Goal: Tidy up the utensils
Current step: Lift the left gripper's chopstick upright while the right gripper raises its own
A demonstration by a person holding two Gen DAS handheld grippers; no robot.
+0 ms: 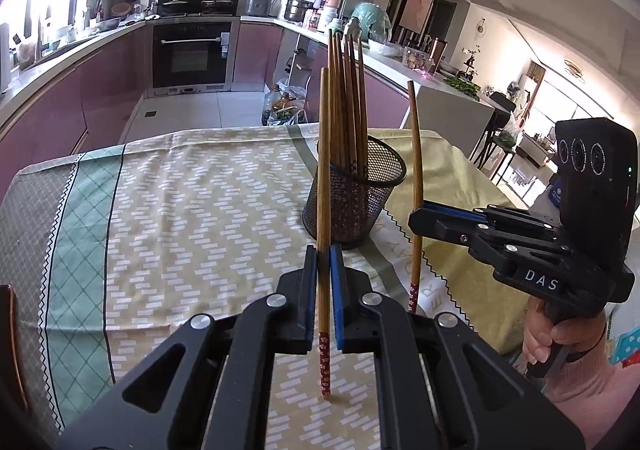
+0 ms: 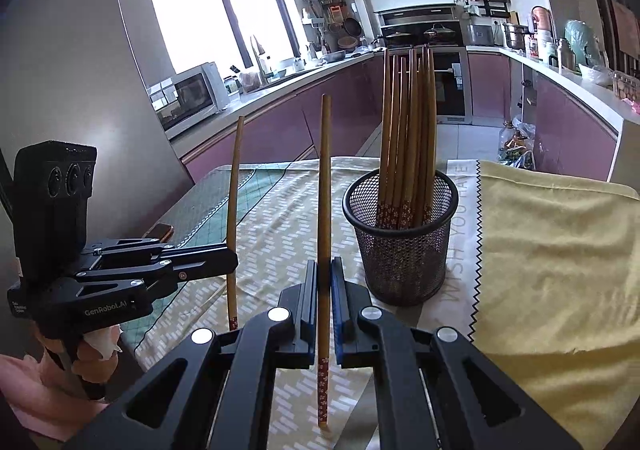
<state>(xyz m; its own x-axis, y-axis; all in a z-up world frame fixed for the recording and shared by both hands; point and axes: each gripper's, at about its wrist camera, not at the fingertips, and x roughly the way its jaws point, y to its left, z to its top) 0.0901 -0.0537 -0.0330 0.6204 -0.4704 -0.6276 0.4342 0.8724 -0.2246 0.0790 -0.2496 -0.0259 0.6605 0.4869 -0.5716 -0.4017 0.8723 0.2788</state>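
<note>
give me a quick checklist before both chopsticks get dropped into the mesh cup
1. Left tool shut on its chopstick: ok.
2. Right tool shut on its chopstick: ok.
3. Both sticks upright, patterned ends down like the ones in the cup: ok.
4. Mesh cup standing upright on the tablecloth: ok.
5. Room in the cup: ok, the bundle leaves open space inside the rim.
6. Stick tips raised above the rim: not ok, both lower ends sit down near the cloth, so lift first.
</note>
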